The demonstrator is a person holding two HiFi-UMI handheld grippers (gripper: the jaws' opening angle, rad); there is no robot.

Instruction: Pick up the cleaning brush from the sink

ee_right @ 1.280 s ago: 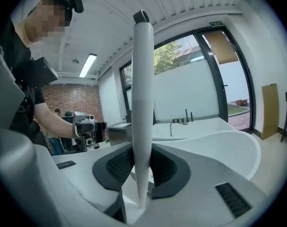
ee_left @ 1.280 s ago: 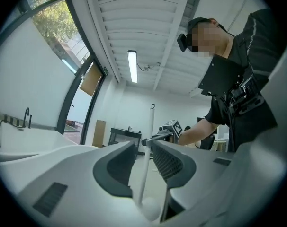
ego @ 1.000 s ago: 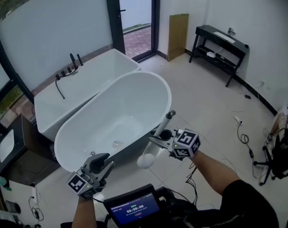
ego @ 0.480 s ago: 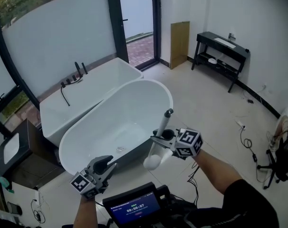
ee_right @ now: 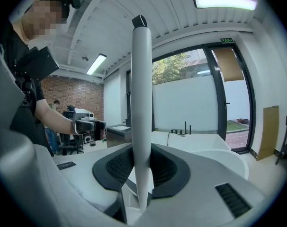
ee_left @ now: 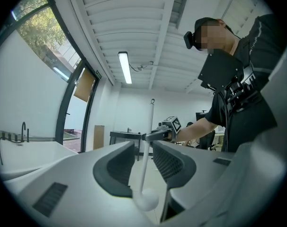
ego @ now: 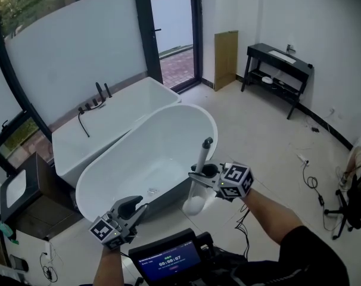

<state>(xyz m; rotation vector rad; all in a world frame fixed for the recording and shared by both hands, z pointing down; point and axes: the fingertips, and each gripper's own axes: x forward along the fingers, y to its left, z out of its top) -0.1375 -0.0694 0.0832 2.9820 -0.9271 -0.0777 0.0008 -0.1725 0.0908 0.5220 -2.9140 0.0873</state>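
The cleaning brush [ego: 201, 162] is white, with a long straight handle and a round head [ego: 194, 205] at its lower end. My right gripper [ego: 199, 174] is shut on the handle about midway and holds it nearly upright beside the near rim of the oval white bathtub [ego: 211, 123]. In the right gripper view the handle [ee_right: 141, 103] stands straight up between the closed jaws of the right gripper [ee_right: 142, 160]. My left gripper [ego: 139, 206] hangs open and empty at the tub's near end. Between its jaws, the left gripper view shows the brush [ee_left: 148, 131] farther off.
A rectangular white tub [ego: 109, 115] with black taps stands behind the oval one. A black console table [ego: 282, 58] and a leaning board [ego: 226, 51] are at the far wall. Cables [ego: 311, 183] lie on the tiled floor at right. A screen device [ego: 165, 258] sits at my chest.
My right gripper has risen a little with the brush, still shut on its handle. The left gripper has risen slightly and stays open.
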